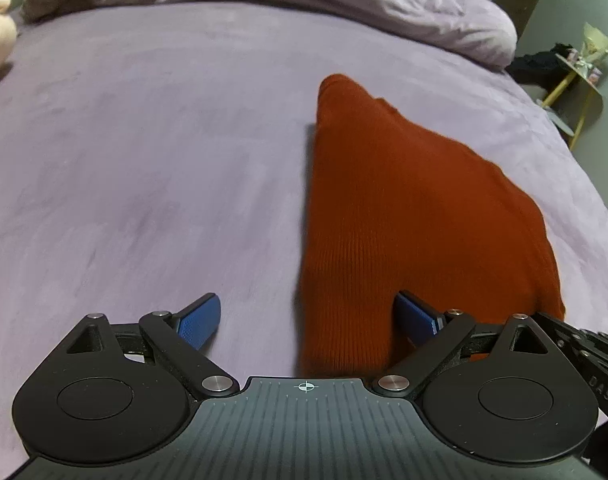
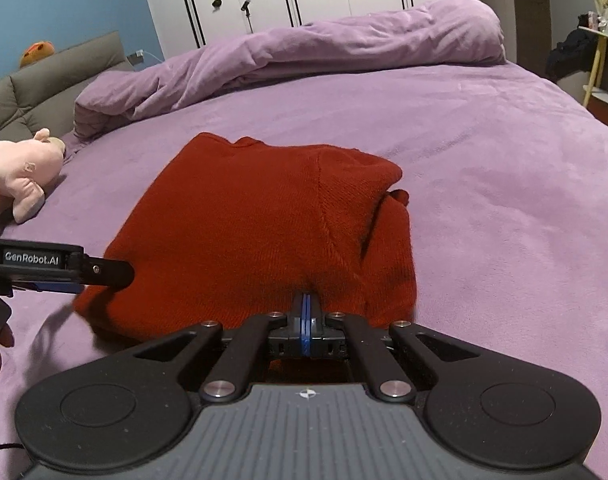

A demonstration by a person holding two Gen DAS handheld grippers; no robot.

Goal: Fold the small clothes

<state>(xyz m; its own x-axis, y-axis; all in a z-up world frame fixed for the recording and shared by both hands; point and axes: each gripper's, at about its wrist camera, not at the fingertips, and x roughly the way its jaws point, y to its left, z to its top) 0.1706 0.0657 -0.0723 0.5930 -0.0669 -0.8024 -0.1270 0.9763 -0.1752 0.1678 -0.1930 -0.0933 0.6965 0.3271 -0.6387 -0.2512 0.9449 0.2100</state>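
Left wrist view: the left tool (image 1: 308, 320) stands released astride the red knit sweater's (image 1: 404, 208) near edge on the bed (image 1: 144, 160). Right wrist view: the right tool (image 2: 306, 312) is clenched at that edge (cloth between pads unclear) — partly folded, bundle still lumpy.

both grippers share one build: matte black linkage arms, round black hubs, silver pivot screws, blue ribbed pads and a grey ridged body with a white crosshair mark. the left gripper (image 2: 104, 274) carries white "genrobot.ai" lettering on its side.
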